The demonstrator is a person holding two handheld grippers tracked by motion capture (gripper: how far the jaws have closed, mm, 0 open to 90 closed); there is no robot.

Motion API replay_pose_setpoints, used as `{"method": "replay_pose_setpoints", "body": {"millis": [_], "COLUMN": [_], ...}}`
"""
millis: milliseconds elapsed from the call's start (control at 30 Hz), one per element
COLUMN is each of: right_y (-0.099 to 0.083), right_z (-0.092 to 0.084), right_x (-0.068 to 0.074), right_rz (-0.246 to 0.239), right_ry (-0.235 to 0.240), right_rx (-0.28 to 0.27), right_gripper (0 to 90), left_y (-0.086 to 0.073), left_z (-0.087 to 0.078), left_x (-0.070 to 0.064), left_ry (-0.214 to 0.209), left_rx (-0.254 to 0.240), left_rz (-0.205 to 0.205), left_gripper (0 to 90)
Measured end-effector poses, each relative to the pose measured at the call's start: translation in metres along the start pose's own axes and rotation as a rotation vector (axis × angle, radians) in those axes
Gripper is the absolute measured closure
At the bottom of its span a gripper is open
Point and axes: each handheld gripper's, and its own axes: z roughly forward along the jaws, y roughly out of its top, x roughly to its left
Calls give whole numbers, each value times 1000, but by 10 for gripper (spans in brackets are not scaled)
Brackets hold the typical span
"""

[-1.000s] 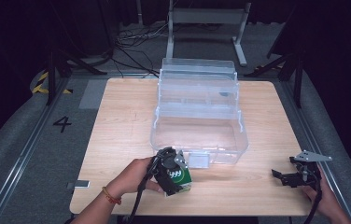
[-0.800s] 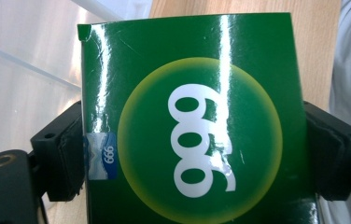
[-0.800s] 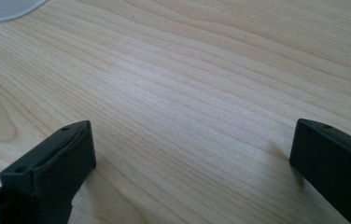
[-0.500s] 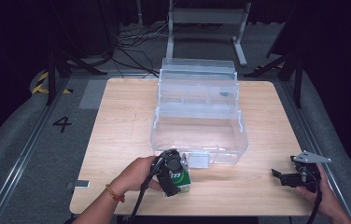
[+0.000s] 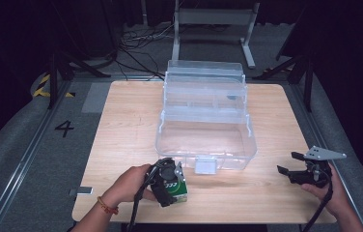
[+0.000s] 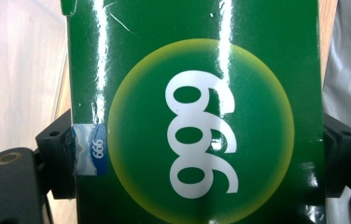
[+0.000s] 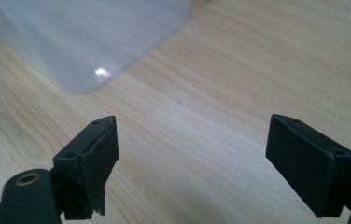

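A green carton [image 5: 175, 189] marked with 3 white digits in a yellow-ringed circle was pinched between the pads of the left tongs [image 5: 170, 186], near the front edge of the wooden counter [image 5: 121, 121]. In the left gripper view the carton [image 6: 197, 112] was seen pressed on both flanks by the black pads [image 6: 57, 154], with a small blue label stuck at its left edge. The left hand [image 5: 131, 183] was wrapped around the tool's body, a beaded band being worn at the wrist.

Just behind the carton a clear plastic box [image 5: 206, 130] with stepped tiers (3 levels could be counted) stood in the middle of the counter, its front latch [image 5: 205, 166] close to the carton; whether the 2 touched could not be told.

The right tongs [image 5: 286, 170] were held well apart from the box, toward the counter's right front corner, by the right hand [image 5: 331, 191]. Their jaws had just been closing somewhat, yet they were spread, and nothing was caught between them; bare wood and a rounded corner of the clear box [image 7: 85, 42] were seen beyond the pads [image 7: 96, 154] in the right gripper view.
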Motion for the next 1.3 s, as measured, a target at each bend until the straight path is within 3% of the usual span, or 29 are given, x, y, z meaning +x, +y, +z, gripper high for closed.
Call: {"method": "replay_pose_setpoints", "body": {"millis": [333, 500, 900, 1033, 1167, 1300], "right_y": [71, 92, 99, 96, 94, 95], "right_z": [9, 21, 67, 73, 71, 68], "right_x": [14, 23, 31, 34, 33, 35], "right_rz": [-50, -73, -52, -71, -54, -63], "right_ry": [53, 91, 118, 102, 120, 107], "right_rx": [-103, -121, 0, 37, 24, 34], "right_gripper": [227, 260, 356, 375, 392, 431], "left_y": [-17, -22, -29, -31, -34, -33], "left_z": [-5, -6, -8, -8, -9, -9], "left_x": [-1, -2, -3, -4, -4, -5], "left_ry": [8, 10, 27, 28, 25, 29], "left_rx": [-4, -13, -27, -26, -35, -25], "left_rz": [-24, -31, -45, -50, -53, -53], "left_gripper": [149, 152, 158, 157, 157, 157]}}
